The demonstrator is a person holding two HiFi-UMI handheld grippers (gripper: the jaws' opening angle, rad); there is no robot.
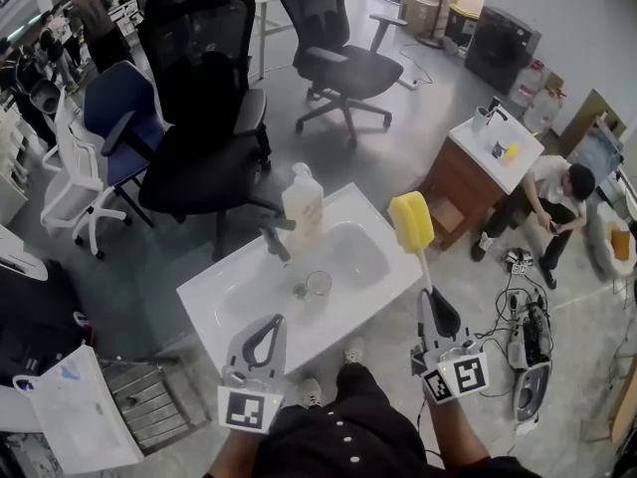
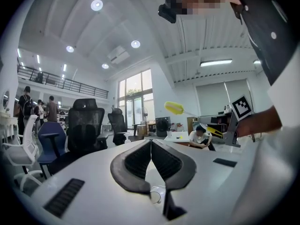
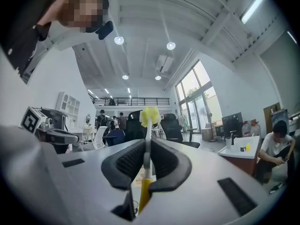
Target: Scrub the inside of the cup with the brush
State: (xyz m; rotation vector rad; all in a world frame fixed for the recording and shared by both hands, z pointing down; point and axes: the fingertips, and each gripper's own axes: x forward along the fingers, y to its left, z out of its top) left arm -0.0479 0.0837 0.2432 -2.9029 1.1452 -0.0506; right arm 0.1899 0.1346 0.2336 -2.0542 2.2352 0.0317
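The brush [image 1: 412, 223], a thin white stem with a soft yellow sponge head at one end and a yellow plastic handle at the other, lies with its long axis in line with the jaws of the right gripper [image 1: 434, 299] and points straight away from the person. In the head view the head is the far end and shows against the right-hand rim of the sink. The right gripper's ribbed black jaws are closed on the stem low down, just above the yellow handle. The handle runs back between them toward the gripper's body, and the sponge stands out well beyond the tips. The left gripper [image 1: 275, 323], the same grey body with a square-marker cube, is level beside it with its jaws pressed together and nothing between them. Just ahead of both grippers is the white rectangular ceramic sink [image 1: 214, 289], smooth and glossy, with a rounded basin. The small clear glass cup [image 1: 318, 283] stands upright in that basin, mouth up, next to the drain, well apart from the sponge head. At the sink's far edge a dark faucet [image 1: 275, 240] leans over the basin, with a pale pump soap bottle [image 1: 303, 203] beside it. Beyond are black mesh office chairs [image 1: 204, 118] and a blue one [image 1: 117, 116] on the grey floor. To the right a person [image 1: 553, 193] crouches by a wooden cabinet with a white top [image 1: 478, 162].
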